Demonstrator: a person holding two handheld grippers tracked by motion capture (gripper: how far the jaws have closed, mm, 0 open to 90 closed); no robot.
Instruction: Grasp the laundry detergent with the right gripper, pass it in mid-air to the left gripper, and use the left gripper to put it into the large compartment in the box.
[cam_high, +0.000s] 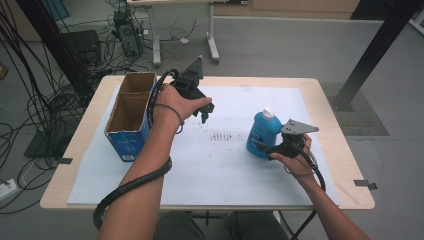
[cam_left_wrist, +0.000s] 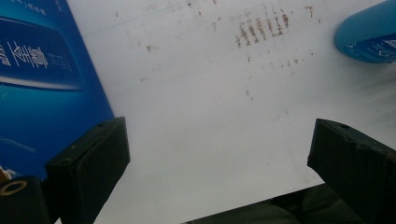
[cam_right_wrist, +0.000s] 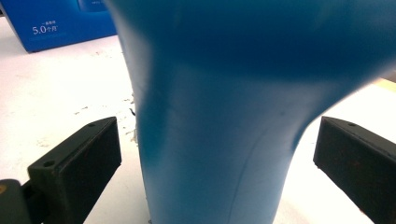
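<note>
1. Two wide-apart jaws of the right gripper (cam_high: 274, 150) are flanking the blue bottle (cam_high: 262, 133) low on its body, with a gap showing on each side in the right gripper view, so nothing is being squeezed yet
2. Judging by its look, the bottle is rigid, smooth plastic, probably slippery and fairly heavy if full; the narrower part of the body (cam_right_wrist: 210, 154) between the jaws is looking like the best place to grip
3. It is standing upright on the white sheet (cam_high: 220, 165), right of centre, its white cap (cam_high: 268, 112) on top
4. The right hand (cam_high: 295, 159) is reaching in low, from the near right
5. Farther off, the left gripper (cam_high: 204, 114) is hanging over the sheet, pointing down, jaws spread and holding nothing, just beside the open blue carton (cam_high: 131, 115)
</note>
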